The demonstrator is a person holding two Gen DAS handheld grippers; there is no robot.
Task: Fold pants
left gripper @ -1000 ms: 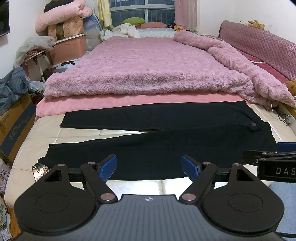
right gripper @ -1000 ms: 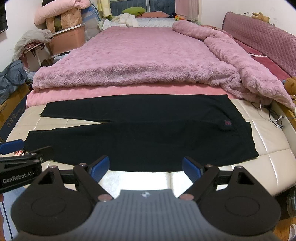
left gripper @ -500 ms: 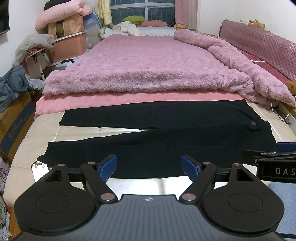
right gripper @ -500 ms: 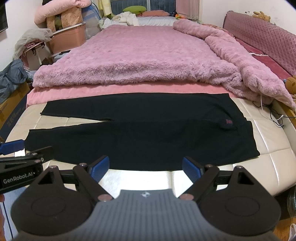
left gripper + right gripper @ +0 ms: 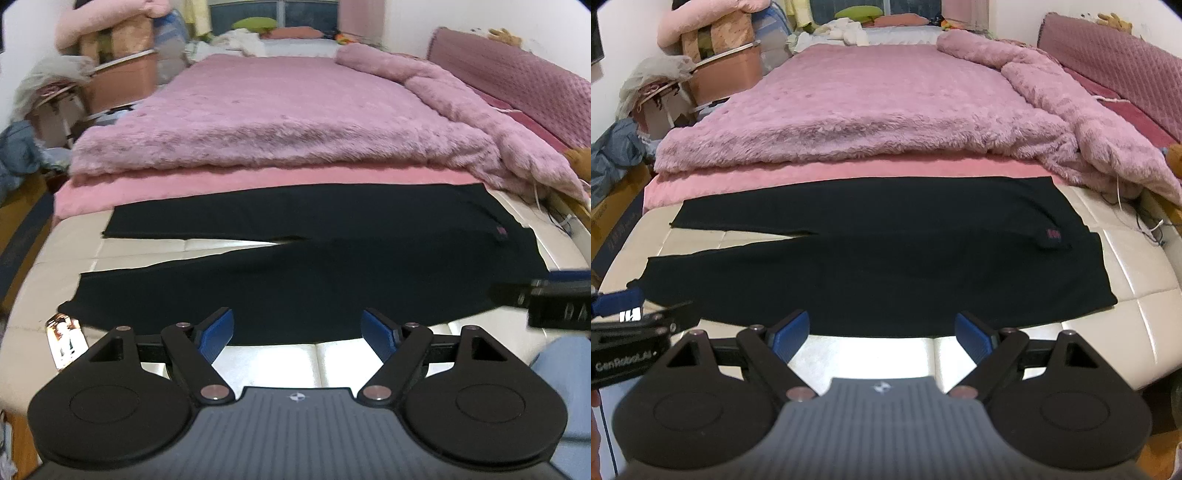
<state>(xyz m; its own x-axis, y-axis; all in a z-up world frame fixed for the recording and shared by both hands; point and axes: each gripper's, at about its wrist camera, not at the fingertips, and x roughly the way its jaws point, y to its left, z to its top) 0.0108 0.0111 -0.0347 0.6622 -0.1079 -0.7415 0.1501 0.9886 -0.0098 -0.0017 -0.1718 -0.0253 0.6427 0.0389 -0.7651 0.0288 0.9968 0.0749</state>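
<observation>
Little has shifted since a second ago: left gripper jaws closing slightly, nothing between them; right gripper spread, empty. Black pants lie flat across mid-frame on the cream mattress. Best pinch the near edge, lift evenly together.

Two black hand-held grippers, side by side, angled downward.
Left black gripper with blue pads: jaws wide but closing, nothing between. Right black gripper with blue pads: jaws spread wide, empty, level with the left.
</observation>
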